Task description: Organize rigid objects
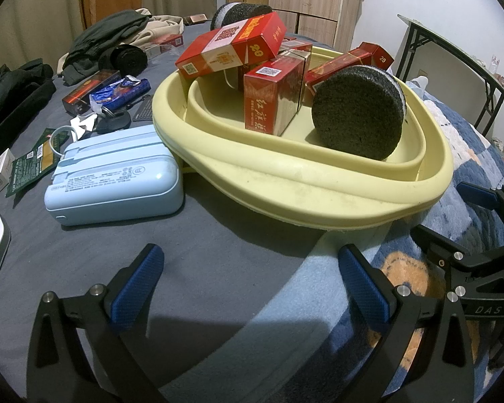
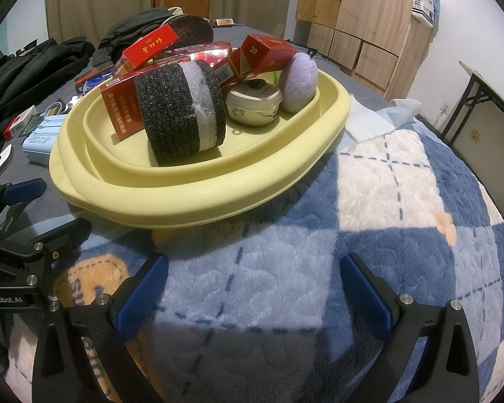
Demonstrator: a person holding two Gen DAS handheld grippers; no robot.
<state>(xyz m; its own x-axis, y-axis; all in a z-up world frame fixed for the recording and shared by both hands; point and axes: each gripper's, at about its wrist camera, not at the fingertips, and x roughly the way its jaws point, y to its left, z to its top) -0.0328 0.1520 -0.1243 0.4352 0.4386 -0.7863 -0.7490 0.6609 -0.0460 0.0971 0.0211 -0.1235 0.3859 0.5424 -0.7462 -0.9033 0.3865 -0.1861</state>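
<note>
A pale yellow basin [image 1: 319, 194] [image 2: 198, 201] sits on the bed. It holds several red cigarette boxes [image 1: 232, 45] [image 2: 121, 110], a black round sponge [image 1: 358, 116] [image 2: 184, 110], a silver tin [image 2: 253, 102] and a lilac puff [image 2: 299, 82]. A light blue power bank [image 1: 117, 176] [image 2: 38, 142] lies left of the basin. My left gripper [image 1: 252, 278] is open and empty, in front of the basin. My right gripper [image 2: 255, 285] is open and empty over the blanket; it also shows at the right in the left wrist view [image 1: 480, 221].
Loose items lie on the grey sheet [image 1: 84, 252] left of the basin: a dark red box [image 1: 87, 90], a blue wrapper [image 1: 121, 90], keys [image 1: 114, 121], green packets [image 1: 33, 164]. Dark clothes [image 1: 111, 33] pile at the back. A folding table [image 1: 453, 53] stands at the right.
</note>
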